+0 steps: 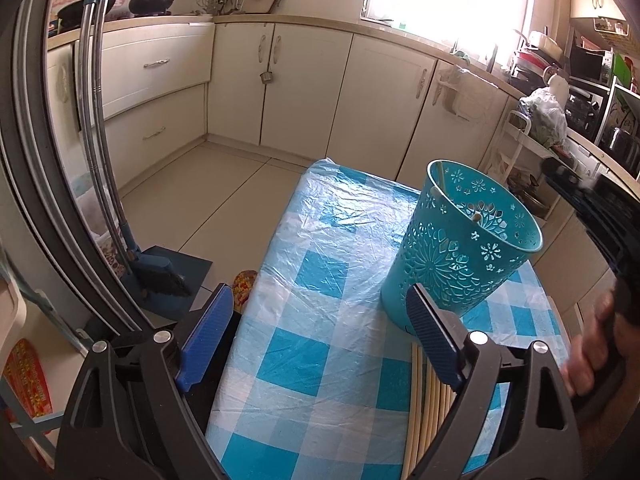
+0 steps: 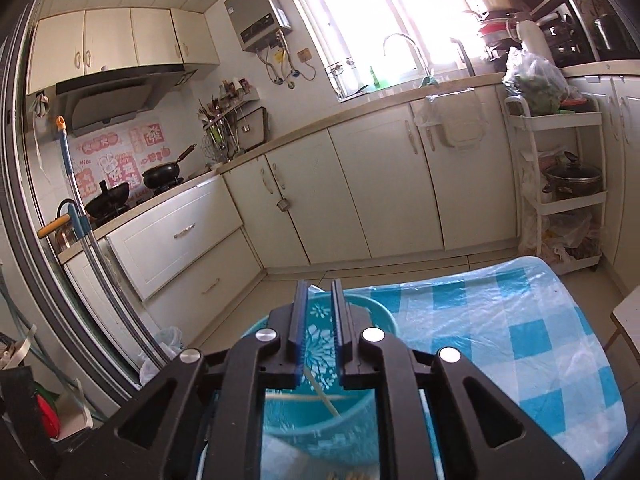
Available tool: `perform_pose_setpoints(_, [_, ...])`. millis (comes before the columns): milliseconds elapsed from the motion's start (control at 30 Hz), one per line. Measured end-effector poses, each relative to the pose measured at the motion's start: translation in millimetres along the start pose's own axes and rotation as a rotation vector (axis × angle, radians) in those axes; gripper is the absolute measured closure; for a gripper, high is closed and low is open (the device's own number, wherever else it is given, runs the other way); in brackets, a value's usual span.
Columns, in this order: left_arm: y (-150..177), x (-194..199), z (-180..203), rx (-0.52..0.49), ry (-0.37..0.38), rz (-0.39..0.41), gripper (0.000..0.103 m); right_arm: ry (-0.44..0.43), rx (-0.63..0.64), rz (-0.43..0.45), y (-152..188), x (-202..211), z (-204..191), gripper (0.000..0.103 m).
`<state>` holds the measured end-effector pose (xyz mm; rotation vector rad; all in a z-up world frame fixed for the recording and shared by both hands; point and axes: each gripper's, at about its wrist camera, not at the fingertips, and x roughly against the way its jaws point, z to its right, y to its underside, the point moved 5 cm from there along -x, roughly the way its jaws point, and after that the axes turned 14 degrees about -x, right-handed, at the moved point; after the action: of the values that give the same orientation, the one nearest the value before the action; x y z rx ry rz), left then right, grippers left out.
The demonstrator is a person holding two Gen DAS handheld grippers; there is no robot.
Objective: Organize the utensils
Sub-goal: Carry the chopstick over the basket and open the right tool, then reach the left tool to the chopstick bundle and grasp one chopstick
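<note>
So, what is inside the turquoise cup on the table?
Two pale chopsticks lean inside the turquoise cup. The cup's bottom is hidden by its wall and the right claw.

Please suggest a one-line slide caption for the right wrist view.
Right claw, slightly parted, hovers over the turquoise holder with chopsticks inside, on the blue-checked table.
</note>
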<state>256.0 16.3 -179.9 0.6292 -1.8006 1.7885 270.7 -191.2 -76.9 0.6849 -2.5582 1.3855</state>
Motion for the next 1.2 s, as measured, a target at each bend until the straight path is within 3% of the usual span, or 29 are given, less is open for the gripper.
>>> perform_pose_setpoints(133, [3.4,1.7,3.6,-0.01,-0.001,-0.009,0.017,0.035,0.0,-0.012,19.1,30.9,9.9,0.071])
perform_pose_setpoints(233, [6.4,2.2,7.5,-0.021,0.0,-0.017,0.016,0.099,0.019,-0.105,53.8,36.6,21.6,0.071])
perform_pose_setpoints(333, [11.9,0.3,14.4,-0.046,0.001,-0.038,0.015,0.157,0.021,-0.256,99.6,26.4,37.6,0.073])
perform_pose_setpoints(400, [17.0,-1.7,19.8,-0.064,0.003,-0.055,0.015,0.184,0.006,-0.342,121.7,16.2,48.2,0.082])
perform_pose_setpoints(533, [25.6,-5.2,27.9,-0.103,-0.003,-0.085,0.015,0.239,0.023,-0.433,145.1,-4.8,57.6,0.086])
perform_pose_setpoints(733, [39.1,-17.0,32.7,-0.12,0.001,-0.14,0.015,0.303,0.05,-0.465,162.7,-18.6,69.9,0.087])
perform_pose_setpoints(1200, [54.9,-34.8,45.4,-0.168,0.021,-0.212,0.015,0.304,0.097,-0.464,164.4,-21.1,67.7,0.087])
